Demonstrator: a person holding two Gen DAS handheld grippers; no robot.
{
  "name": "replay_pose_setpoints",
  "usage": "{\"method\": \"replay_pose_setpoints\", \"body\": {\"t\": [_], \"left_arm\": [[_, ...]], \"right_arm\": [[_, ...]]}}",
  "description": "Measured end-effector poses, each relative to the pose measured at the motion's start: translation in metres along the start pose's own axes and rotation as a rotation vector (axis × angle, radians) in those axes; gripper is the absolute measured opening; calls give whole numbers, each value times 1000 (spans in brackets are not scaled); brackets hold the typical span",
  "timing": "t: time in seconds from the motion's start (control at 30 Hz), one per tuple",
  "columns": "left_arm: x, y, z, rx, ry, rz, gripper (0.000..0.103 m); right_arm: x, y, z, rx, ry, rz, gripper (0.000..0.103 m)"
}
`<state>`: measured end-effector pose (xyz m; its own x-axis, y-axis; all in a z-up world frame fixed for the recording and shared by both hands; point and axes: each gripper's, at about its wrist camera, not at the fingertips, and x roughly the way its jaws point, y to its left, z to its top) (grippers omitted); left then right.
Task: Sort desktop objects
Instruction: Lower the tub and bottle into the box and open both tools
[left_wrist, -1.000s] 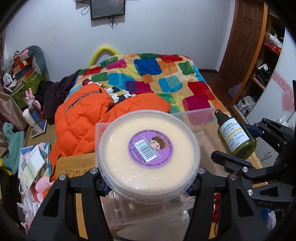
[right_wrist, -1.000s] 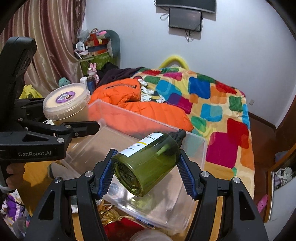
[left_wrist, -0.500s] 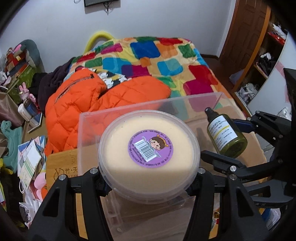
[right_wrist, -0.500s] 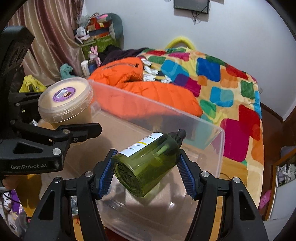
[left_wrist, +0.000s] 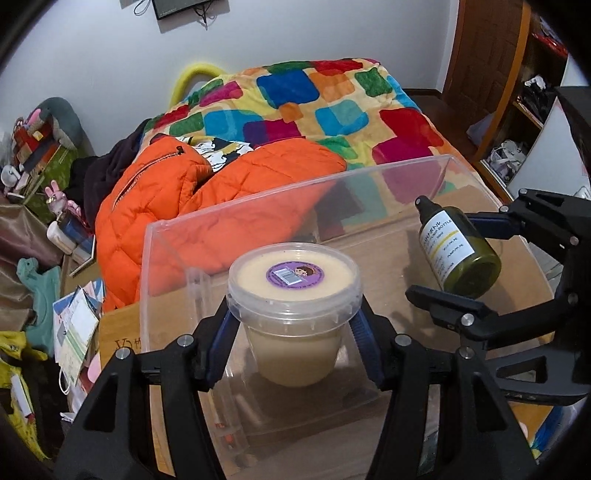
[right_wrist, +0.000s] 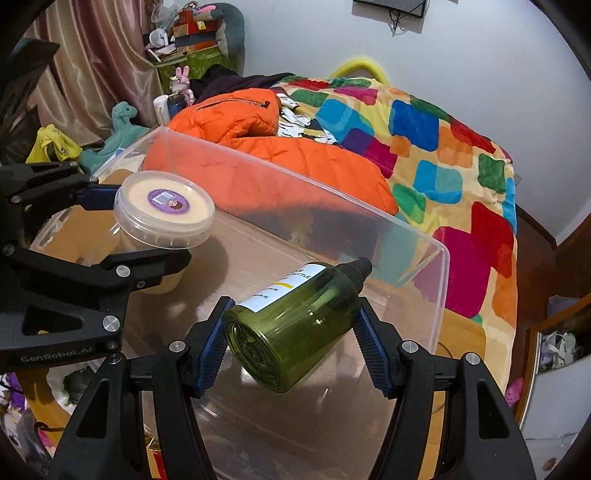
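Observation:
My left gripper has its fingers around a round cream tub with a purple label on its clear lid; the tub stands on the floor of the clear plastic bin, and the jaws look slightly spread. The tub also shows in the right wrist view. My right gripper is shut on a green spray bottle, tilted, cap pointing away, held inside the bin just above its floor. The bottle shows in the left wrist view.
The bin sits on a wooden desk. Behind it is a bed with an orange jacket and a colourful blanket. Papers and toys crowd the left. A wooden door and shelves stand at the right.
Both grippers have dropped down into the bin. The tub has gone from held high to resting on the bin floor, and the left jaws have eased apart. The bottle stays gripped.

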<state>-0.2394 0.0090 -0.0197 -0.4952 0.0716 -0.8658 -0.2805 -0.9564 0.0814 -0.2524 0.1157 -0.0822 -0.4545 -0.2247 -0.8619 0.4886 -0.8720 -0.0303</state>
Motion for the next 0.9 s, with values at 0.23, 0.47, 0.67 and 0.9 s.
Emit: {"method": "replay_pose_setpoints", "body": {"t": [0.23,0.47,0.67,0.9], "left_arm": [[-7,-3,3,37,-49,56,63],[-8,-3,5,42,-56,47,67],[-9,1,2,34,-60,27,72],[-9,3,-1,30,-52,14,74]], "right_arm": [[4,1,3,-20,23,-18,61],[8,0,5,-10,41,-8,61],[10,-2,5,9,74,4,62],[6,-3,4,24,75,10,63]]}}
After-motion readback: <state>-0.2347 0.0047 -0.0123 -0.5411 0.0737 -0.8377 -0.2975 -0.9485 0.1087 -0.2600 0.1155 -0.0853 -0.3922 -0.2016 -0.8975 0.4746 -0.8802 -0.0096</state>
